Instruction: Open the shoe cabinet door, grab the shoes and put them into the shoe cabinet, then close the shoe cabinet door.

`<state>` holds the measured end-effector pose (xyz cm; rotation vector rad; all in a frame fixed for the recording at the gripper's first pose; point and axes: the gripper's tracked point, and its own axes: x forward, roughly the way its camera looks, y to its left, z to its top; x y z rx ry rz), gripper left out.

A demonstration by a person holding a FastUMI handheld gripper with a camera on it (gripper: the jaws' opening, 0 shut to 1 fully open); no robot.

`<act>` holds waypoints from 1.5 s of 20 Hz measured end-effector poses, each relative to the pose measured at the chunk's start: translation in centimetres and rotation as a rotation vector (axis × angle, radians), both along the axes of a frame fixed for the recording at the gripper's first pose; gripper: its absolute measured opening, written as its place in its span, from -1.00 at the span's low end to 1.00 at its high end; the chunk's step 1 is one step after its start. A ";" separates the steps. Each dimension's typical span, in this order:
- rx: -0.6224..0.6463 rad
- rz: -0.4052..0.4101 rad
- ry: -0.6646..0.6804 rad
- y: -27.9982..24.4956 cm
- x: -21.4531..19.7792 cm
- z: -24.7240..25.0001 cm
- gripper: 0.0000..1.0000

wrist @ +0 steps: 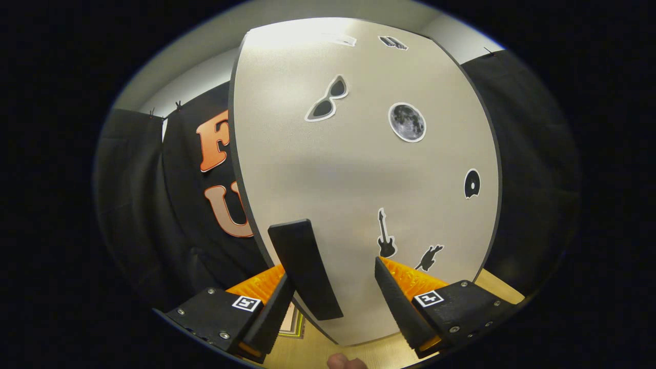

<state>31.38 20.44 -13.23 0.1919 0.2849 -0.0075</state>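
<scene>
Beige cabinet door [359, 174]: one, one black handle [305, 269], six stickers; gripper [333, 289] jaws apart around handle; wooden floor [307, 353].

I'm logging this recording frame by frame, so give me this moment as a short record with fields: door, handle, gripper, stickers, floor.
door: pale cabinet door, close ahead of the gripper
handle: dark bar handle, near the door's edge, between the fingers, next to the left one
gripper: gripper open, its fingers either side of the handle, not pressing it
stickers: sunglasses, moon, guitar
floor: light wood floor below the door
</scene>
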 end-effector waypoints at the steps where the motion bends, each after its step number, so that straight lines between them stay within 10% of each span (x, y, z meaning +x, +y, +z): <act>1: -0.003 -0.005 0.003 -0.1 0.1 -0.1 0.87; 13: 0.034 0.056 -0.026 -0.1 -1.6 2.2 0.87; 30: -0.127 0.114 -0.162 -15.1 -24.4 10.2 0.88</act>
